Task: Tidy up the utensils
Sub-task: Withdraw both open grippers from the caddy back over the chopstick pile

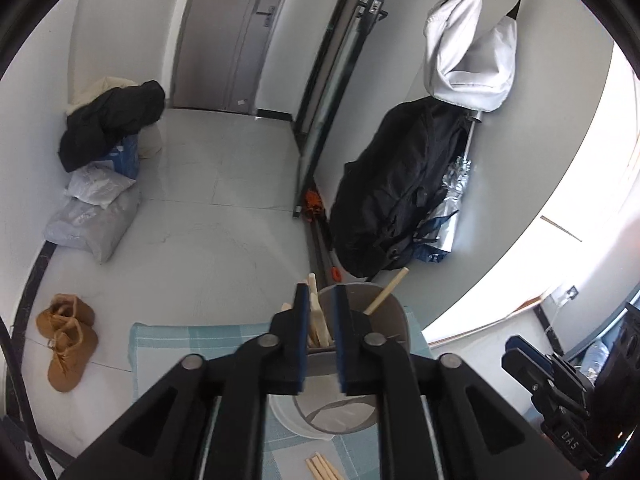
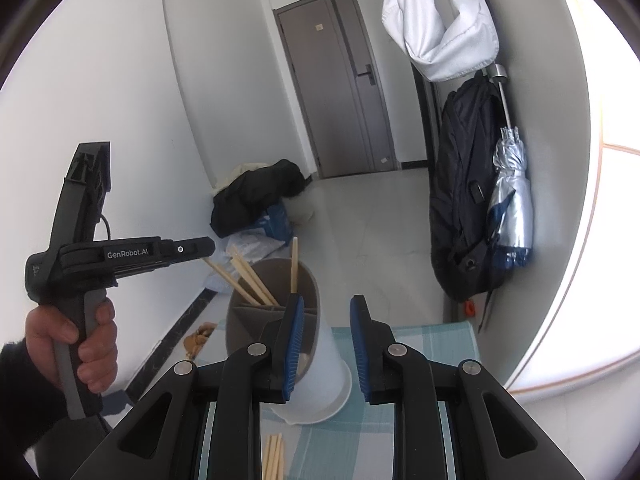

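A grey-and-white utensil holder stands on a teal checked cloth. Several wooden chopsticks lean in its left compartment and one chopstick stands alone at the back. My left gripper hovers over the leaning chopsticks. Its jaws stand narrowly apart, with the sticks' upper ends in the gap but not pinched. A hand holds it at the left. My right gripper is open and empty just in front of the holder. Loose chopsticks lie on the cloth beneath it.
A black backpack and a folded silver umbrella lean against the right wall, under a hanging white bag. Brown shoes, plastic bags and a black coat sit on the floor at left.
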`<state>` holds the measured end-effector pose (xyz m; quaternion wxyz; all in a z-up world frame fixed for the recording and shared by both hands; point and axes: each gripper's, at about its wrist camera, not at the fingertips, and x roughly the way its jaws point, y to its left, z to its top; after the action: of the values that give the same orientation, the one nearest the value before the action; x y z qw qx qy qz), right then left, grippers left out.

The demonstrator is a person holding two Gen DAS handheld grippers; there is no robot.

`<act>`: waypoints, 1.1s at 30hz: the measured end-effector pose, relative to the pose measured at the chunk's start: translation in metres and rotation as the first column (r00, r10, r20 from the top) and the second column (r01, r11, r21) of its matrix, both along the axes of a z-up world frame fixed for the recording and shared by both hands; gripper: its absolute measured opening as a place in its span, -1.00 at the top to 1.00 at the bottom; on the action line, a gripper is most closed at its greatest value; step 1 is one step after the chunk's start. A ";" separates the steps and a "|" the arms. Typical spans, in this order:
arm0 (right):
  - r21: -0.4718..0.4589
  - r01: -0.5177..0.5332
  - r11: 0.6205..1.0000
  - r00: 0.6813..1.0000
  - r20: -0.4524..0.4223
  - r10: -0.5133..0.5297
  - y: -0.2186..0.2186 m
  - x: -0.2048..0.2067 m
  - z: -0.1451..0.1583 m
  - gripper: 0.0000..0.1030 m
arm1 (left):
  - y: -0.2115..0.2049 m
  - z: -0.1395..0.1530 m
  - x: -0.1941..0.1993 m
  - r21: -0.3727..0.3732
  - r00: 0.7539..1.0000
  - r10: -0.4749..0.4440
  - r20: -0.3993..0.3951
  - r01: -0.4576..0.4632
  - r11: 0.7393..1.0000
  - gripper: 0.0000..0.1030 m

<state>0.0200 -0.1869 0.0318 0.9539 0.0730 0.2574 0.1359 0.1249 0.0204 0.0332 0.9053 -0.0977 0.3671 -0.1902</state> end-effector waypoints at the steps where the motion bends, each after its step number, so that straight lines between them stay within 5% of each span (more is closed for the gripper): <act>1: 0.001 -0.001 1.000 1.000 -0.002 0.001 0.000 0.000 0.000 0.54 | 0.002 0.002 -0.002 0.001 1.000 0.015 0.003 -0.015 1.000 0.41; 4: -0.001 -0.001 1.000 1.000 -0.008 0.001 0.002 -0.007 -0.001 0.54 | 0.015 0.010 -0.015 -0.016 0.996 0.077 0.047 -0.076 0.997 -0.27; 9: 0.001 0.000 1.000 1.000 -0.005 0.000 0.006 -0.018 0.000 0.40 | 0.026 0.015 -0.040 -0.009 0.987 0.137 0.083 -0.137 0.991 -0.33; 13: 0.000 -0.010 1.000 1.000 -0.011 0.010 0.011 -0.027 -0.002 0.17 | 0.027 0.010 -0.057 0.020 0.975 0.201 0.091 -0.203 0.979 -0.60; 18: -0.006 -0.010 1.000 1.000 -0.006 0.010 0.016 -0.040 -0.006 -0.25 | 0.024 -0.005 -0.075 0.049 0.960 0.268 0.085 -0.273 0.961 -0.66; 33: -0.045 0.005 0.999 0.997 -0.072 -0.009 0.021 -0.059 -0.043 -0.47 | 0.008 -0.041 -0.112 0.180 0.941 0.328 0.085 -0.339 0.923 -0.67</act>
<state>-0.0389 -0.1656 -0.0109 0.9459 0.0572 0.2943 0.1240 0.0130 0.0281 -0.0078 0.9391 -0.0656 0.3373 0.0004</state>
